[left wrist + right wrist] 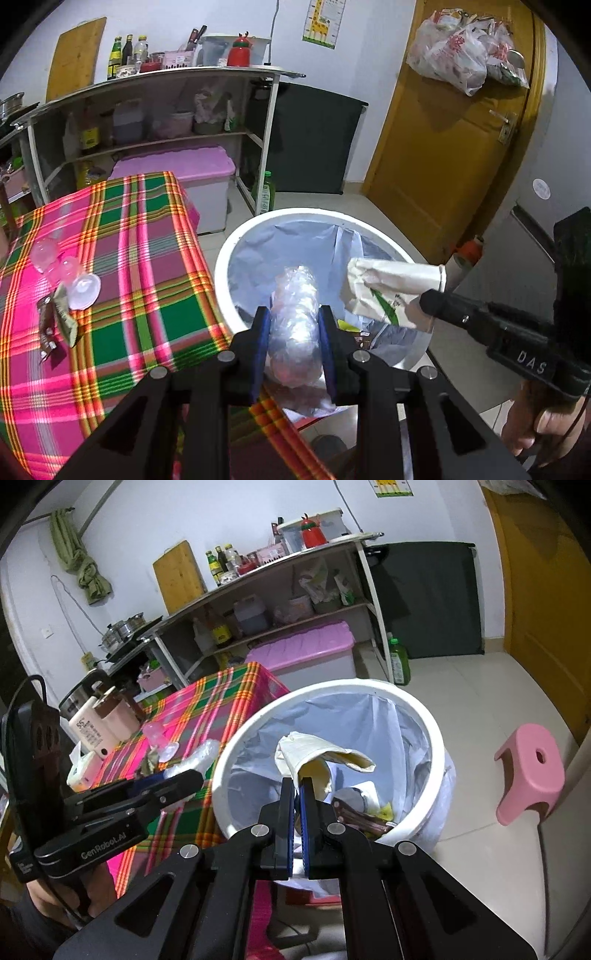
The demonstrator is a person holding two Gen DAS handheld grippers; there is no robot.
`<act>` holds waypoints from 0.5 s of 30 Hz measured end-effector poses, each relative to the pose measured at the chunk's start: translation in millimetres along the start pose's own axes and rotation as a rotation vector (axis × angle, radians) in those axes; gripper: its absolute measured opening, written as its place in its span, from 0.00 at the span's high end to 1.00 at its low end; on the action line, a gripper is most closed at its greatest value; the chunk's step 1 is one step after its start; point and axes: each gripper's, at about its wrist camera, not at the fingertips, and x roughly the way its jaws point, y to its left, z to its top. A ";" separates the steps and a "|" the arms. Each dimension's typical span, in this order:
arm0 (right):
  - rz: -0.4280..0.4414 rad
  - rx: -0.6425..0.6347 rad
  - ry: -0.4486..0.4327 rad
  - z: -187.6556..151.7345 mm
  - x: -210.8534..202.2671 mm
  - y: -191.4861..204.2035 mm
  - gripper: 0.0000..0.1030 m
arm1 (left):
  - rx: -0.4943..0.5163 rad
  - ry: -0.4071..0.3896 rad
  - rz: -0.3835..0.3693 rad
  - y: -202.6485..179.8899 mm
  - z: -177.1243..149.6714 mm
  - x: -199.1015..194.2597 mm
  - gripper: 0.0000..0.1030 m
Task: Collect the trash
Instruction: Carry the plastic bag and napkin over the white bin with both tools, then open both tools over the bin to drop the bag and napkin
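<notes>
Inside white bin (424, 716): wrappers (364, 821), paper (369, 788).

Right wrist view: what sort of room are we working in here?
Most likely a small home kitchen. A metal shelf rack carries sauce bottles and a wooden cutting board, steel pots sit on a cooktop, and a lined white trash bin stands beside a plaid-covered table.
</notes>
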 end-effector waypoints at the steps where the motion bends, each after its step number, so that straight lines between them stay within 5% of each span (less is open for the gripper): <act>1: 0.000 0.003 0.009 0.3 2.6 -1.8 0.97 | 0.000 0.000 -0.003 -0.6 1.3 2.0 0.73; 9: -0.011 0.022 0.047 2.2 15.2 -12.2 0.97 | -0.001 0.007 -0.026 -3.7 7.9 16.0 0.68; 15: -0.019 0.017 0.034 2.5 13.2 -11.7 0.82 | -0.018 0.002 -0.041 -0.4 8.6 16.7 0.56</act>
